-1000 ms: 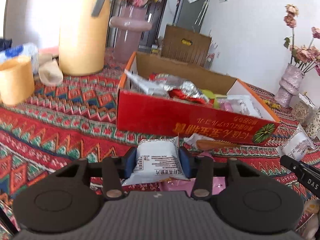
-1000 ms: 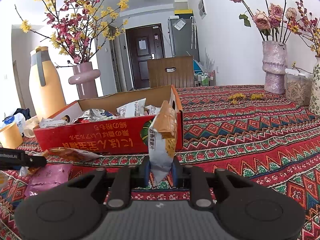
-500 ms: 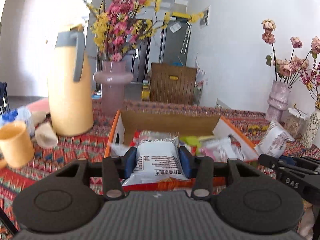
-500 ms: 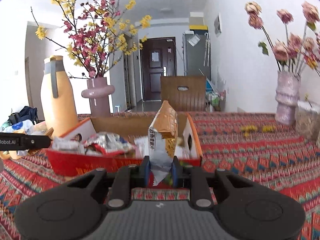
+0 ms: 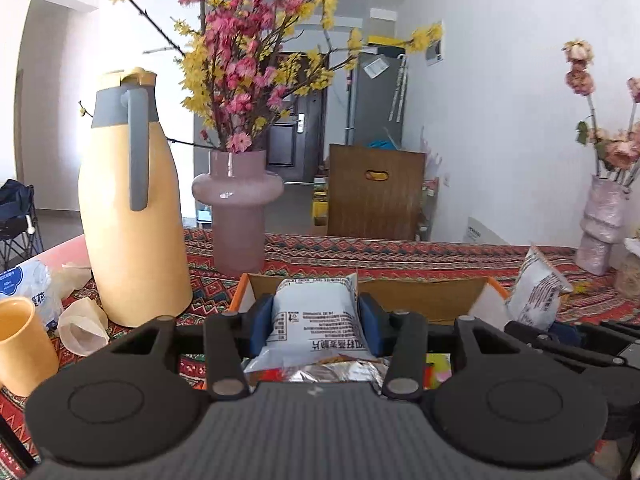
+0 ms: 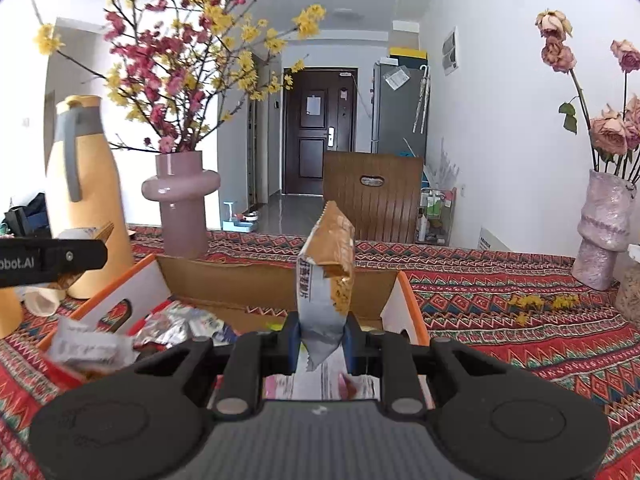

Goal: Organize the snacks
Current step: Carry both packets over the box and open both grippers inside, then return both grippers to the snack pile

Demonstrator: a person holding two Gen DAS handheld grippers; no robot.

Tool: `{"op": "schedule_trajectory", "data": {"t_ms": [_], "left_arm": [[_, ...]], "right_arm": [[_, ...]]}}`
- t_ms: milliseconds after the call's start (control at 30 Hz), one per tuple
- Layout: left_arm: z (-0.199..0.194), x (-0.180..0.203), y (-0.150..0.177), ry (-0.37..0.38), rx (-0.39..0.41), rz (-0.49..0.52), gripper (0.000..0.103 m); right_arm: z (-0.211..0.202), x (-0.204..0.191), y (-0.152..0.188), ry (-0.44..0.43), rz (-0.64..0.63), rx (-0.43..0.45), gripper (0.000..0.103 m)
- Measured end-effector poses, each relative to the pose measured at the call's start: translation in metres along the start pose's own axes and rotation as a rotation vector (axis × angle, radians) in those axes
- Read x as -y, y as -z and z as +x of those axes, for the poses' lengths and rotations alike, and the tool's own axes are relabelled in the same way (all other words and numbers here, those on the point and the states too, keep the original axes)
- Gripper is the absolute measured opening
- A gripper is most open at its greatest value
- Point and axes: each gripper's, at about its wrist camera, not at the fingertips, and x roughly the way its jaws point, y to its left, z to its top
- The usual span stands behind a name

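Both jaws clamped: left gripper (image 5: 316,320) pinches a white snack packet (image 5: 318,316) flat between its blue pads, right gripper (image 6: 320,340) pinches an orange-and-white snack packet (image 6: 326,268) edge-on, standing upright. Each packet hangs above the open cardboard box (image 6: 248,280), which sits directly ahead of and beneath both sets of jaws. Foil and paper snack wrappers (image 6: 168,326) lie inside the box, left of the right jaws. Right gripper's packet (image 5: 536,296) also shows far right of the left jaws.

Surface: table under a red patterned cloth (image 6: 520,320). Left of the jaws stand a yellow thermos jug (image 5: 128,208), a pink vase (image 5: 238,216) with pink and yellow blossoms, a yellow cup (image 5: 20,344). Far right, a pale vase (image 6: 600,232) of dried roses; yellow petals (image 6: 540,304) on the cloth near it. Beyond the table: wooden chair back (image 6: 372,200), dark door (image 6: 318,132), grey fridge (image 6: 400,108), white walls.

Box front wall and much of its contents hidden behind gripper bodies. Packet print too small to read. Crumpled items (image 5: 80,320) by the cup unclear.
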Motion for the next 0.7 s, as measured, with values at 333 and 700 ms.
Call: {"op": "schedule_trajectory", "data": {"t_ms": [333, 700], "left_arm": [[0.031, -0.005, 0.025, -0.023, -0.019, 0.016, 0.048], [0.015, -0.014, 0.023, -0.065, 0.056, -0.052, 0.103]], "right_arm": [[0.032, -0.001, 0.01, 0.008, -0.002, -0.003, 0.021], [0.017, 0.013, 0.011, 0.004, 0.074, 0.034, 0.103]]}}
